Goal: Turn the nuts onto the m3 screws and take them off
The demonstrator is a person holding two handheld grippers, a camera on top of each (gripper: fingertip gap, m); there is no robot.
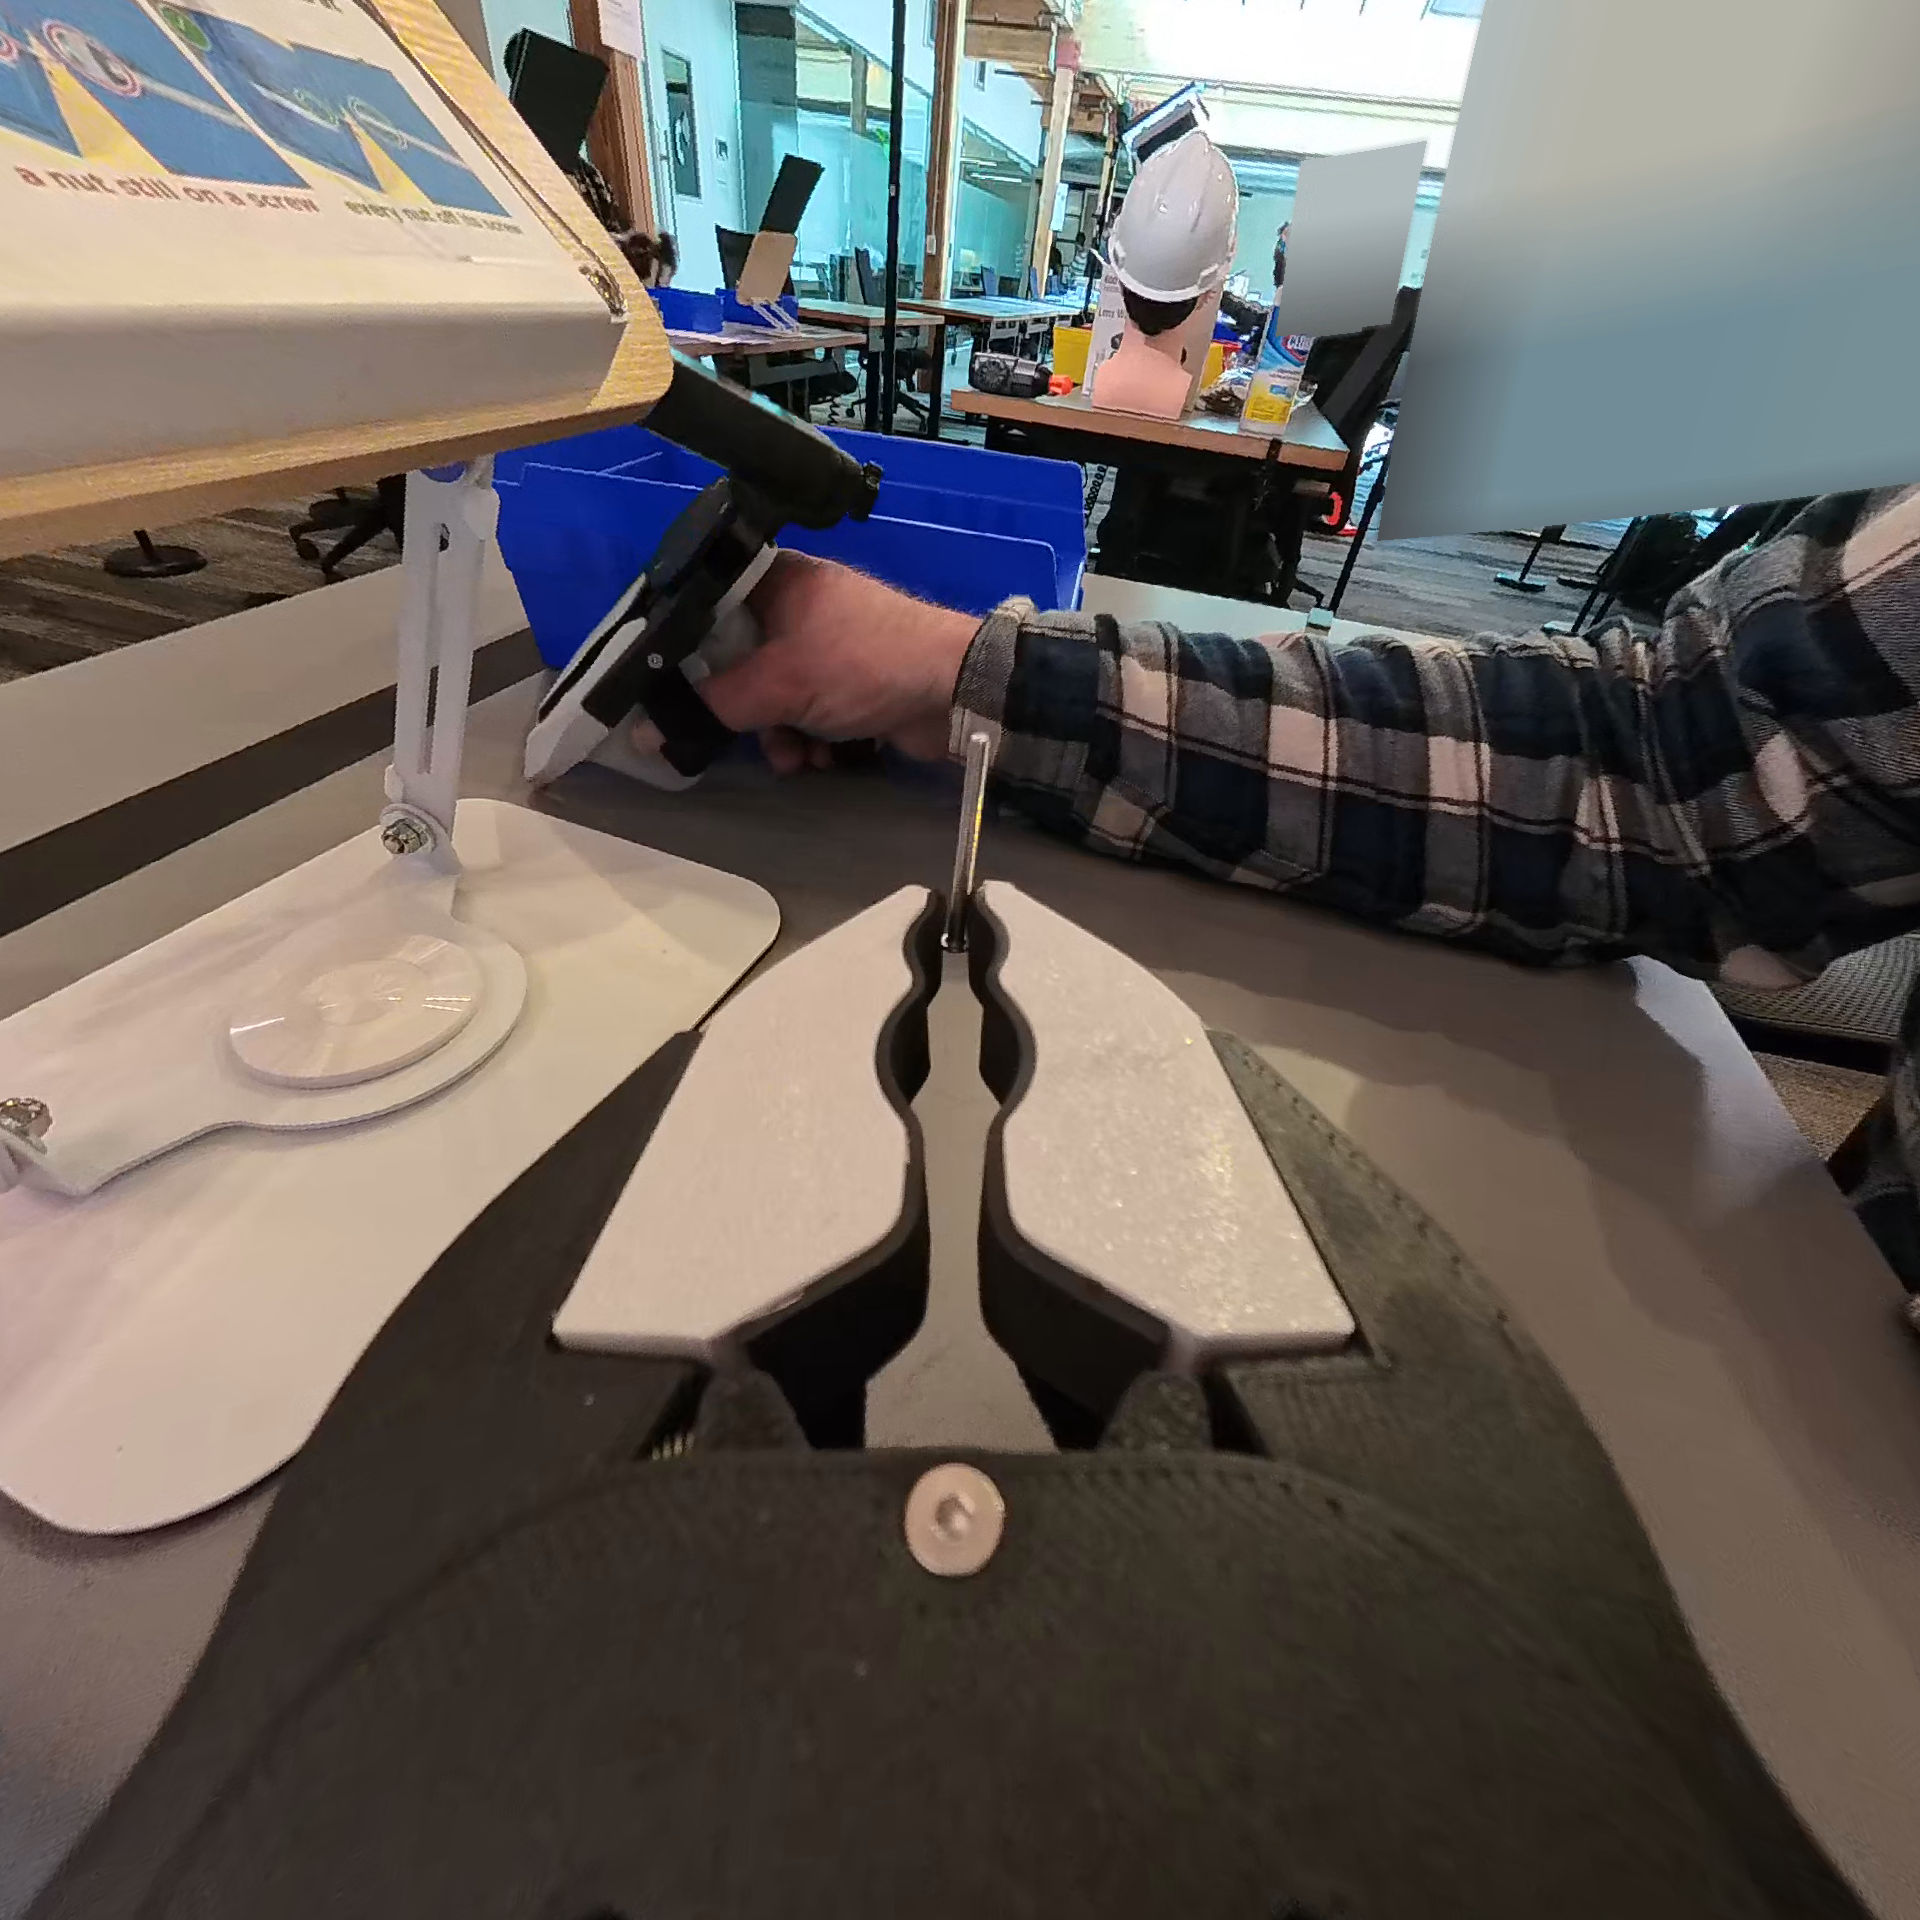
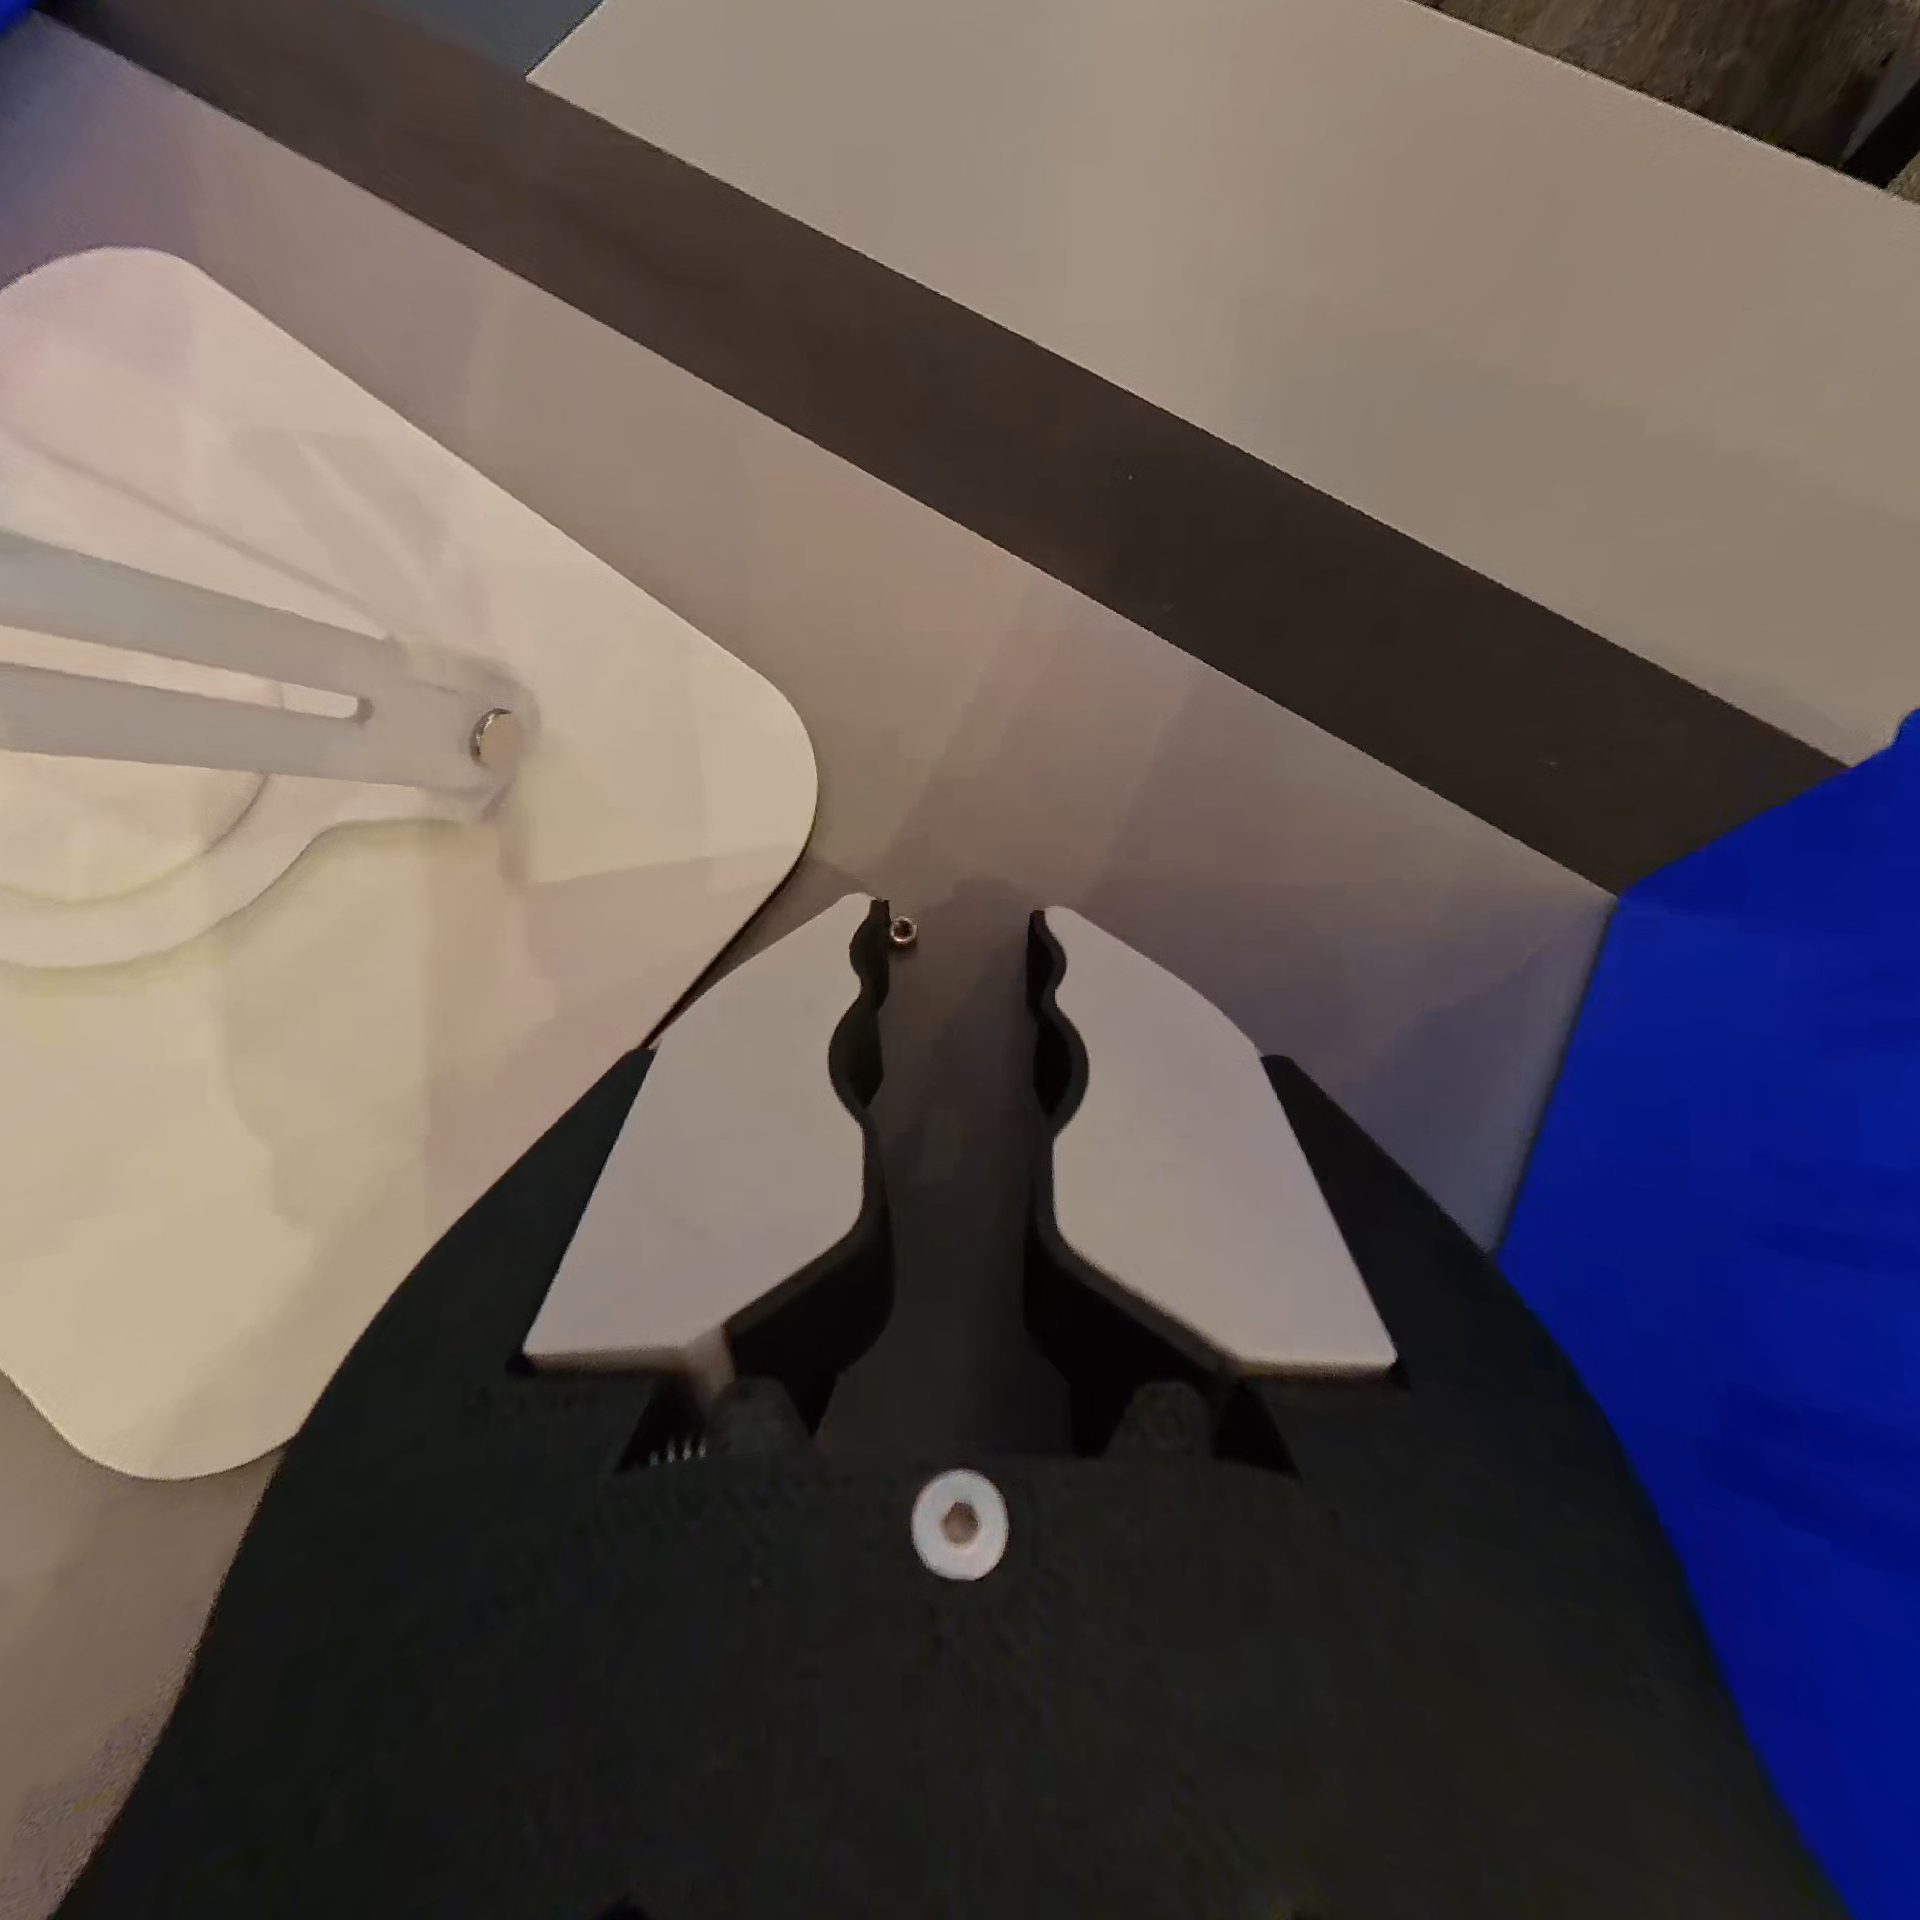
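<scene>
In the left wrist view, the left tongs are seen closed on a thin silver screw, which is gripped at its lower end between the fingertips and stands upright above the grey worktop. To the left, the white base plate of a stand is set on the worktop, and a slanted board with printed sheets is carried above it. Farther off, the right tongs are held by a hand in a plaid sleeve, tips down at the worktop, before a blue bin. In the right wrist view, the right tongs are seen open, and a small silver nut lies on the worktop just beside the left fingertip, ungripped. The white base plate is at the left and the blue bin at the right.
</scene>
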